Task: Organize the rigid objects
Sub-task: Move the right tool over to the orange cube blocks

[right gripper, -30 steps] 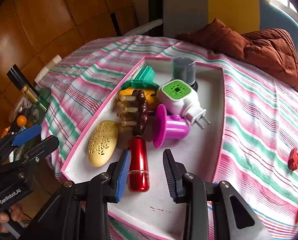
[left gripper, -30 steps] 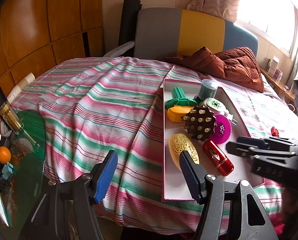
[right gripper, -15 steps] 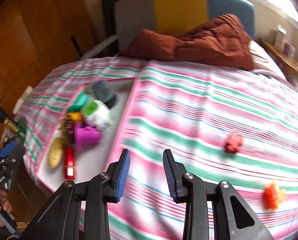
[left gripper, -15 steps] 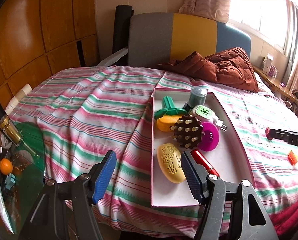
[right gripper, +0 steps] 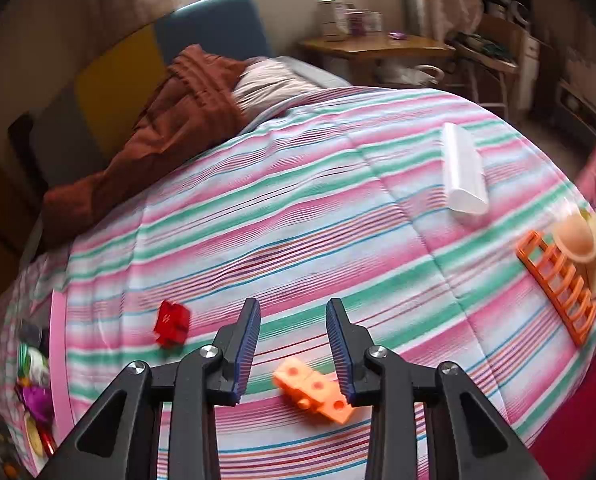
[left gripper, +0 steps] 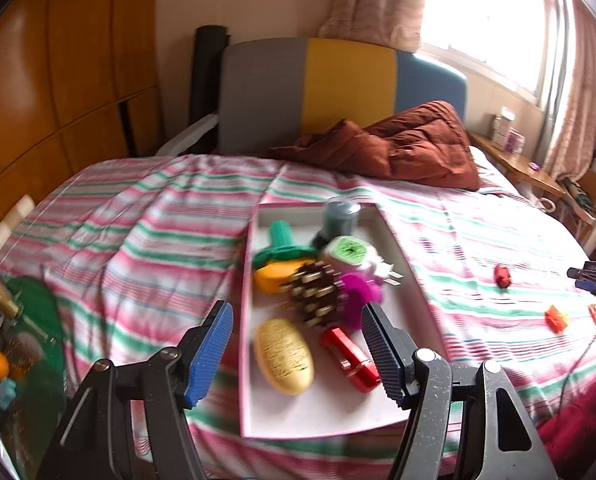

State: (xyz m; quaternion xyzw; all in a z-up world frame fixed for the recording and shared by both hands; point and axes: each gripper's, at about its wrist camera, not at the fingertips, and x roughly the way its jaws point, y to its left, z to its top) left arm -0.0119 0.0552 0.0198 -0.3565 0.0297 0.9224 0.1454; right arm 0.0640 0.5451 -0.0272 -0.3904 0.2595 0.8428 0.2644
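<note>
Over the bed's near edge, left wrist view: holding the left gripper [left gripper: 296, 314] above the pink-rimmed tray [left gripper: 338, 408], jaws spread, pinching nothing. Leaving the wide striped bed cover [left gripper: 158, 240] free to the tray's left; making out little of the small loose pieces [left gripper: 503, 276] lying to its right.

Right wrist view: hanging the right gripper [right gripper: 293, 312] just above the orange block [right gripper: 314, 394], jaws narrowly spread, gripping nothing. Keeping the red block [right gripper: 172, 322] apart at left, on open cover. Cutting the blurred tray at the left edge.
</note>
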